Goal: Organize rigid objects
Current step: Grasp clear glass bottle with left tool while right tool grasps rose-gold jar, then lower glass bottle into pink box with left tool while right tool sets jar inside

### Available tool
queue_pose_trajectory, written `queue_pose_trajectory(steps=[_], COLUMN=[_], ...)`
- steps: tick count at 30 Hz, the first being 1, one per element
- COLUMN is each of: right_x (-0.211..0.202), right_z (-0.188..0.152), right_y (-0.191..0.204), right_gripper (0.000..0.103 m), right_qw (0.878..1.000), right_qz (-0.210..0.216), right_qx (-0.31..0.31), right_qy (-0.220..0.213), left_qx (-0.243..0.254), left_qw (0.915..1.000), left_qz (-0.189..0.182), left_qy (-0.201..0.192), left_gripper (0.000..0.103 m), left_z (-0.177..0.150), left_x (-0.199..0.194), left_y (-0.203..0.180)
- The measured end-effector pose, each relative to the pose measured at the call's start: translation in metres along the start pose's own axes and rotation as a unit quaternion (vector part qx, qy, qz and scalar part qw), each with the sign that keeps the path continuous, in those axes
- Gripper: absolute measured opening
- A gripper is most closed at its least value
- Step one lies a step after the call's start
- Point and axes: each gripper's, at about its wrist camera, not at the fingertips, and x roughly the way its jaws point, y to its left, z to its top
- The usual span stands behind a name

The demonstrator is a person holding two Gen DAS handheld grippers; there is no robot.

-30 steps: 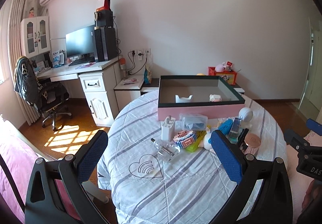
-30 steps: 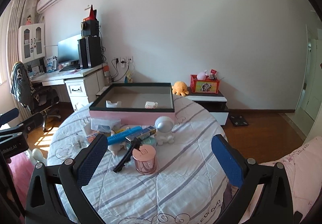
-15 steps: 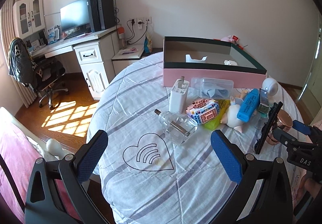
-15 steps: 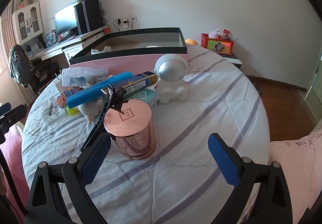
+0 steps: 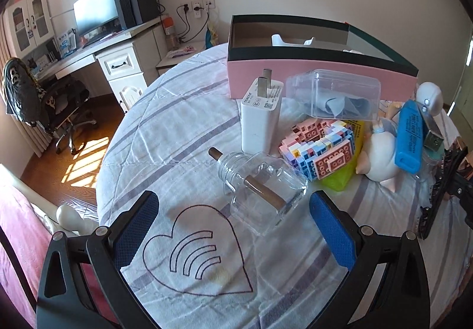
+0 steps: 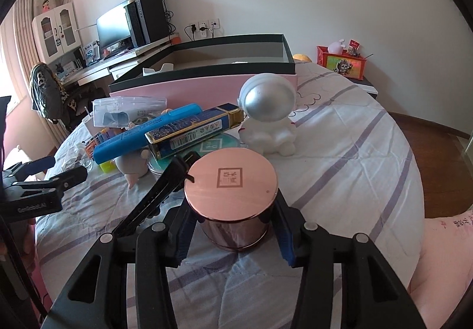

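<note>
The right gripper (image 6: 233, 225) is closing around a rose-gold tin (image 6: 232, 196), a squat metal cylinder with a flat, glossy lid stamped with a small square mark whose characters are too small to read. The blue ribbed pads sit at the tin's two sides, the left one touching or nearly so; whether they press cannot be told. The tin stands on a round table (image 6: 340, 157) under a quilted white cloth with grey-lilac stripes. A black toothed hair clip (image 6: 153, 196) leans against the tin's left side.

Behind the tin stands a matte white astronaut figure (image 6: 270, 119) with a rounded silver visor, and left of it a dark blue carton (image 6: 192, 129) with gold edging and a barcode, lying across a smooth blue plastic case (image 6: 147, 134). A pink box (image 6: 207, 75) with a dark rim stands open at the back.

The left gripper (image 5: 233, 228) is spread wide, its pads clear of a clear glass bottle (image 5: 260, 190) that lies on its side just ahead with a metal tube inside. Beyond it stand a white charger (image 5: 260, 119), prongs up, with small grey print, a studded pastel brick block (image 5: 319, 148), and a clear plastic case (image 5: 340, 92) holding grey cloth. A heart outline (image 5: 195, 249) with curved bars is printed on the cloth.
</note>
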Motion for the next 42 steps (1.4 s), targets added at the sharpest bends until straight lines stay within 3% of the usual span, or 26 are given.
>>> queue_pose_trajectory(steps=[2, 4, 5, 6, 17, 24, 33, 37, 42], right_x=[0.0, 0.0, 0.0, 0.0, -0.025, -0.048, -0.053, -0.027, 0.032], right_z=[0.001, 0.002, 0.002, 0.002, 0.006, 0.017, 0.078, 0.117, 0.164], right_y=[0.0, 0.0, 0.0, 0.001, 0.005, 0.01, 0.029, 0.035, 0.04], right_gripper=[0.049, 0.049, 0.049, 0.049, 0.049, 0.049, 0.049, 0.049, 0.049], right_qw=[1.0, 1.0, 1.0, 1.0, 1.0, 0.998, 0.994, 0.993, 0.995], right_qz=[-0.001, -0.002, -0.003, -0.004, -0.022, -0.029, 0.006, 0.013, 0.023], right_qx=[0.0, -0.002, -0.002, -0.003, -0.008, -0.023, -0.068, -0.085, -0.093], right_qy=[0.0, 0.0, 0.0, 0.001, -0.018, -0.045, -0.08, -0.077, -0.041], left_qx=[-0.005, 0.0, 0.007, 0.011, 0.026, 0.037, 0.067, 0.074, 0.087], left_qw=[0.9999, 0.9998, 0.9997, 0.9997, 0.998, 0.9942, 0.9864, 0.987, 0.99], left_qz=[-0.01, -0.02, -0.023, -0.02, -0.036, -0.063, -0.083, -0.07, -0.057], left_qy=[0.005, 0.0, -0.001, -0.006, -0.044, -0.079, -0.125, -0.124, -0.095], left_gripper=[0.095, 0.08, 0.062, 0.061, 0.061, 0.061, 0.061, 0.061, 0.061], left_z=[0.002, 0.003, 0.003, 0.002, -0.006, 0.01, 0.077, 0.121, 0.171], left_x=[0.004, 0.005, 0.005, 0.004, -0.039, -0.074, -0.086, -0.063, -0.012], left_y=[0.002, 0.001, 0.0, -0.001, -0.002, -0.009, -0.027, -0.03, -0.032])
